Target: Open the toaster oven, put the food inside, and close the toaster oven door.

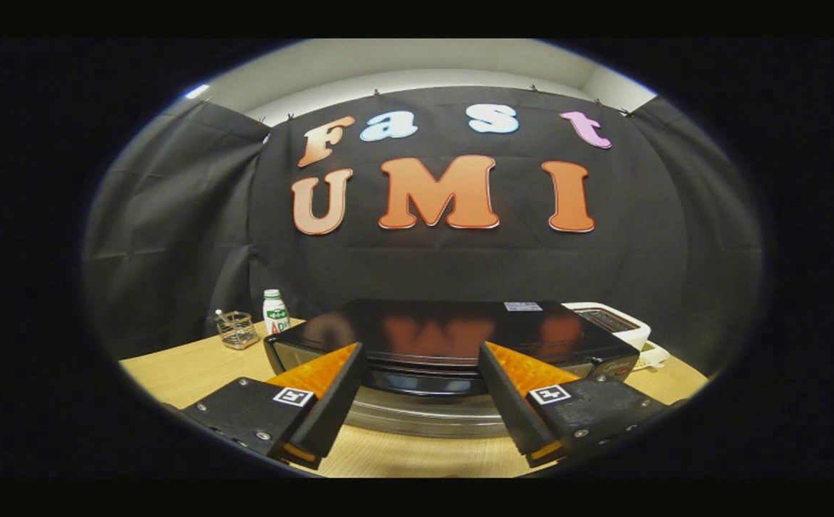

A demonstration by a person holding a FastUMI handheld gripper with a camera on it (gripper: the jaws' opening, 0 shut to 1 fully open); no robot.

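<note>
Gripper [422,359] open, fingers spread at lower centre. Toaster oven [452,337] door looks rigid and glossy; grip the handle bar [424,420], likely slippery.

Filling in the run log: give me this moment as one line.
gripper: open, nothing held | oven: just ahead, handle between fingers, door shut | table: bottle, wire basket left of oven

I note black cloth [172,215] draped on 3 sides, a pale ceiling [417,61] above, and a light wooden tabletop [179,370] below.
</note>
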